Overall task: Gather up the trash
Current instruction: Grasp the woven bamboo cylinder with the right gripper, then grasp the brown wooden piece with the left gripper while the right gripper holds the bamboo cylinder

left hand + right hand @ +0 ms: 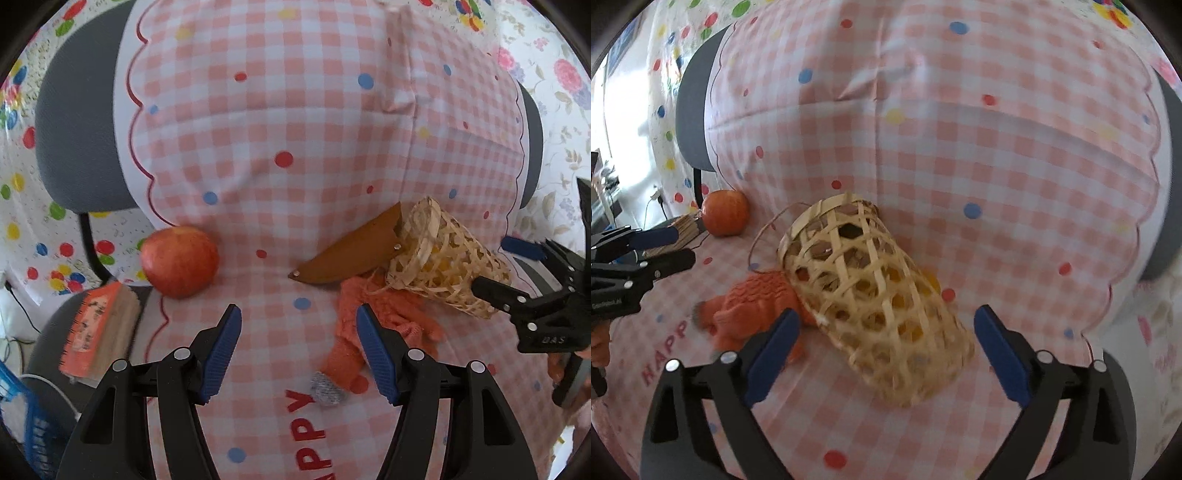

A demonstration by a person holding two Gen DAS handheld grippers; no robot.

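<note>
While the left gripper (299, 350) hangs with jaws apart and empty, the crumpled foil (327, 388) lies uncollected beside the orange glove (354, 332). Right view: the right gripper (886, 350) gapes around the toppled wicker basket (875, 295), unclamped.

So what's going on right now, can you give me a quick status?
Left gripper open, empty. Right gripper open, wide around the woven basket, not gripping. Basket on its side on the checked cloth, orange glove against it.
</note>
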